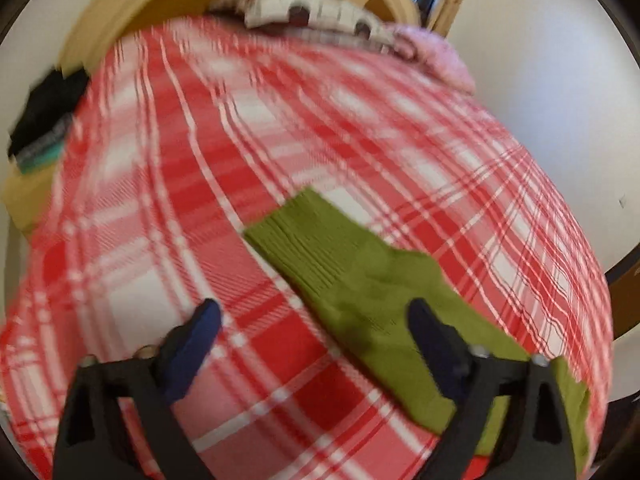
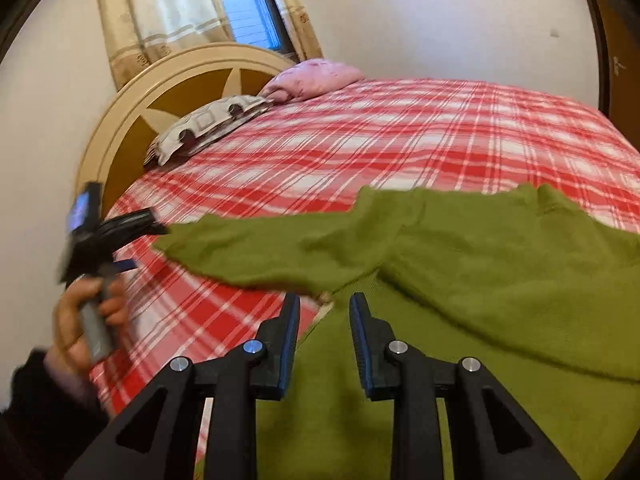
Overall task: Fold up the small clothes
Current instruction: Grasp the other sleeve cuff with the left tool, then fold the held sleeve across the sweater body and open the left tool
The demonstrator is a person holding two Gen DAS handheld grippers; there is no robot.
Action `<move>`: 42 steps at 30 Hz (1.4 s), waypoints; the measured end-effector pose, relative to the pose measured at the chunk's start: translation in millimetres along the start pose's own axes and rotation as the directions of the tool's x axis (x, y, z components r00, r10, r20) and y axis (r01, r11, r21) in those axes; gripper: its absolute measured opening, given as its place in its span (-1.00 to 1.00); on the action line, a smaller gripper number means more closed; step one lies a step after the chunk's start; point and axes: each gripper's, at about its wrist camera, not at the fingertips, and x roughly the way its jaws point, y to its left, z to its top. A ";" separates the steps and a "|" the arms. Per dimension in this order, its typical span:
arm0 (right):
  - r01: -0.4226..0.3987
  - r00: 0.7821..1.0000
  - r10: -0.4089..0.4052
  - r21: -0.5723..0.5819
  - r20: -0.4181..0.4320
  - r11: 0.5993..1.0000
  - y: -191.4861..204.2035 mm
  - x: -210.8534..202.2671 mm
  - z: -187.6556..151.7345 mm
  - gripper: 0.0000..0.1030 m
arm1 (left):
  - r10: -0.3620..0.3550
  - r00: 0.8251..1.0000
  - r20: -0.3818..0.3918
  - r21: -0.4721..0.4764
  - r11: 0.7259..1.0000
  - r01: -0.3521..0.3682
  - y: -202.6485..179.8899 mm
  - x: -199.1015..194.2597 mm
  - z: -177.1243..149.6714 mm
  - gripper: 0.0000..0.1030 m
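Note:
An olive-green knit sweater lies on the red and white plaid bed. One sleeve stretches left across the body. The left wrist view shows that sleeve's ribbed cuff on the plaid. My left gripper is open, its right finger over the sleeve, nothing between the jaws. It also shows in the right wrist view, held in a hand at the sleeve's end. My right gripper is open just above the sweater's left edge, empty.
A round cream and brown headboard stands at the far end with a patterned pillow and a pink pillow. Dark folded items sit on a bedside surface at the left. White walls, a curtained window, a brown door.

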 end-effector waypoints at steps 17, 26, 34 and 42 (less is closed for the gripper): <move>0.095 0.995 -0.098 0.241 0.001 0.966 -65.1 -52.7 -31.5 -0.48 | -0.016 0.998 0.068 0.013 1.000 0.015 -23.8 -2.4 14.5 -0.85; 0.162 0.979 -0.198 0.426 0.040 0.890 -126.9 -98.2 -46.7 -0.48 | -0.260 0.945 0.200 0.367 0.914 0.174 -159.2 -105.9 -36.2 -0.85; 0.148 0.979 -0.195 0.444 0.063 0.884 -136.0 -120.5 -61.0 -0.48 | -0.359 0.928 0.100 0.486 0.832 0.269 -225.1 -134.8 -107.0 -0.84; 0.052 0.991 -0.102 0.453 0.085 0.890 -129.2 -116.4 -62.2 -0.48 | -0.211 0.958 0.194 0.543 0.837 0.074 -203.8 -120.2 -117.2 -0.45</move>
